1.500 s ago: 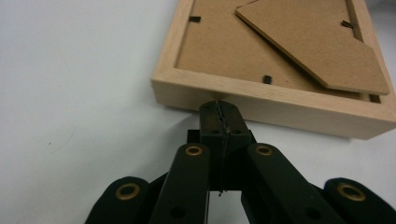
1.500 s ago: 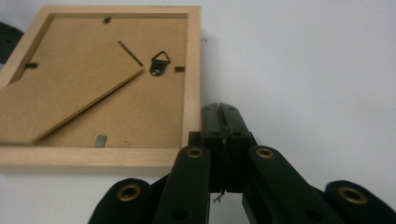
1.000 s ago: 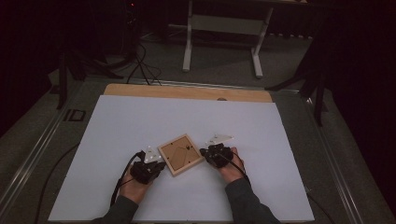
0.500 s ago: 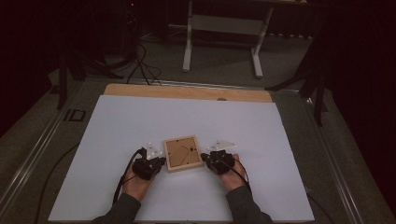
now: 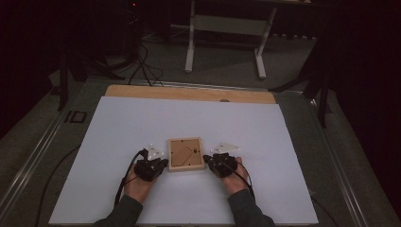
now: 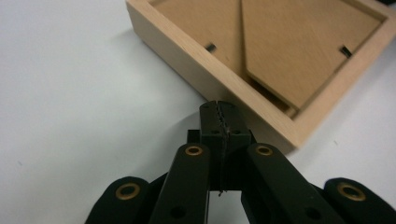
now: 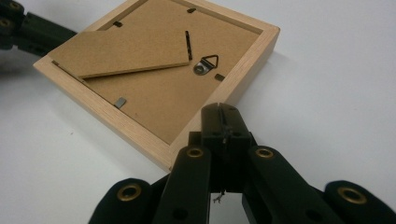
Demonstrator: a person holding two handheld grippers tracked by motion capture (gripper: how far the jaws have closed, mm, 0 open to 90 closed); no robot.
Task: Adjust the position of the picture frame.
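A square wooden picture frame (image 5: 186, 154) lies face down on the white tabletop (image 5: 118, 123), low and centre in the high view, its brown backing board uppermost. In the right gripper view the frame's back shows a hinged stand leaf (image 7: 126, 51) lying slightly raised across the upper left, a small metal hanging loop (image 7: 207, 64) right of centre, and small retaining tabs along the inner rim.

The left hand-held gripper (image 5: 161, 163) sits at the frame's left edge and the right hand-held gripper (image 5: 206, 159) at its right edge, one on each side, both low in the high view. Both are clenched with nothing between the jaws: in each gripper view the two pads meet along a closed seam. In the left gripper view the closed tip (image 6: 219, 112) stands against or just beside the frame's outer wall; contact cannot be confirmed. In the right gripper view the closed tip (image 7: 219, 116) stands at the near edge of the frame, likewise touching or just short of it.

Judgement: the step in hand appears to be squaring or steadying the frame between the two closed tips, ahead of work on its back. The next move likely calls for one gripper to brace the wooden rim while the other addresses the stand leaf or a retaining tab. The tabs are small and flush, so a fine, low approach would be needed; the light frame may slide on the smooth sheet if pushed from one side alone.
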